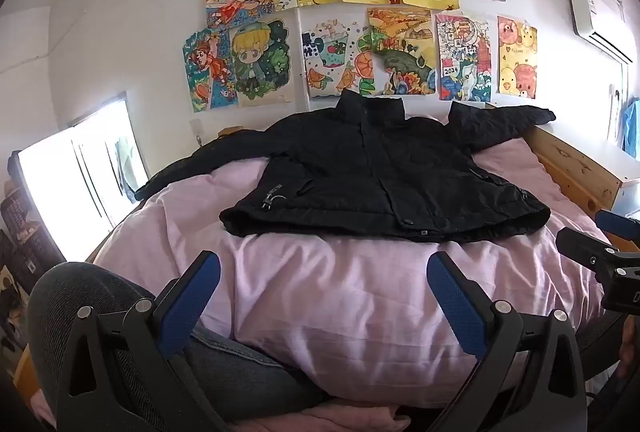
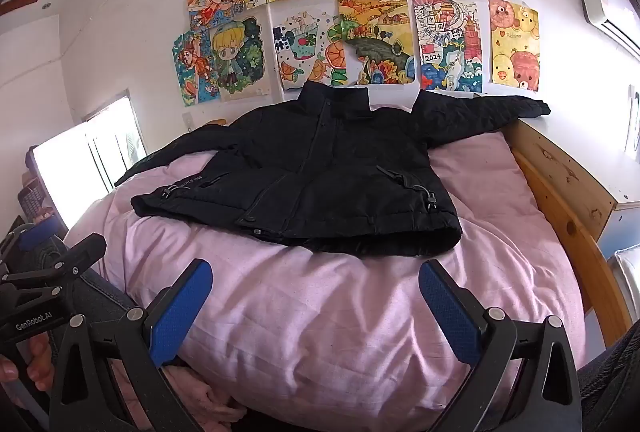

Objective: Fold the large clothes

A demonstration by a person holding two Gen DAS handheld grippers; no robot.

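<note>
1. Lying flat and face up across the far half of the bed, the black puffer jacket has its collar toward the wall of drawings and its hem toward the near edge.
2. Both sleeves spread out: one trails to the bed's left edge, the other rests on the wooden bed frame at the right.
3. No fold looks made yet; by my reading, the whole task remains.
4. The left gripper hovers over the pink duvet near the bed's near edge, jaws wide apart and empty.
5. The right gripper sits level beside it, also spread wide, holding nothing, short of the hem.
</note>
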